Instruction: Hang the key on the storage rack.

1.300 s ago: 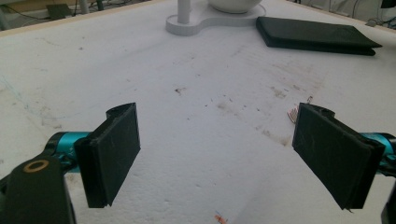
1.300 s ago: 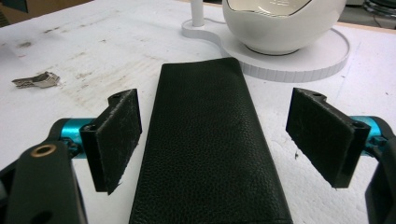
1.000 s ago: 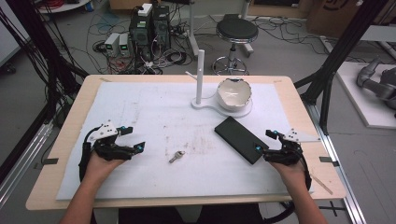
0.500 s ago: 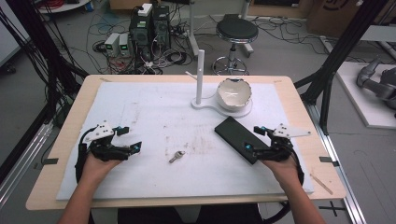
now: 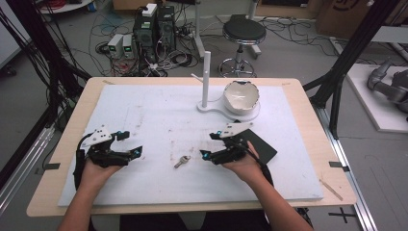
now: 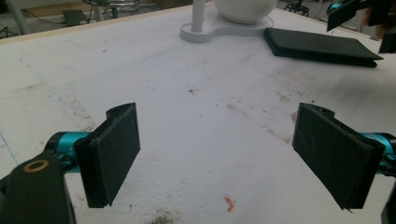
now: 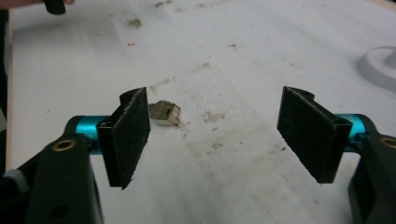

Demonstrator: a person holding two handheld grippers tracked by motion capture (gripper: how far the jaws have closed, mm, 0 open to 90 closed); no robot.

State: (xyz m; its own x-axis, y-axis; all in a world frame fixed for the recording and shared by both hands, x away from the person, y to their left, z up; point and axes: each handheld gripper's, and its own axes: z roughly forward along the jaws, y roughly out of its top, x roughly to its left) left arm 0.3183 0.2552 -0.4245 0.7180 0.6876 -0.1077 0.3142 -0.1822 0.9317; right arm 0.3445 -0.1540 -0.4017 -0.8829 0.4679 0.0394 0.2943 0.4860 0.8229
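Right gripper (image 5: pixel 208 146) jaws apart, just been closing — key (image 7: pixel 165 113) beyond the left pad, ungripped; left gripper (image 5: pixel 134 143) jaws apart.

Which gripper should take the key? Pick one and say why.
Right. The right gripper points at the key from close by, jaws open, having just been closing slightly, with nothing between them. The left gripper sits farther off.

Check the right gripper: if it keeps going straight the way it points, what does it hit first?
Most likely the small metal key lying on the white mat. The right gripper points left across the table toward it, jaws open with nothing between them. The key sits near one jaw, so it could just slide past.
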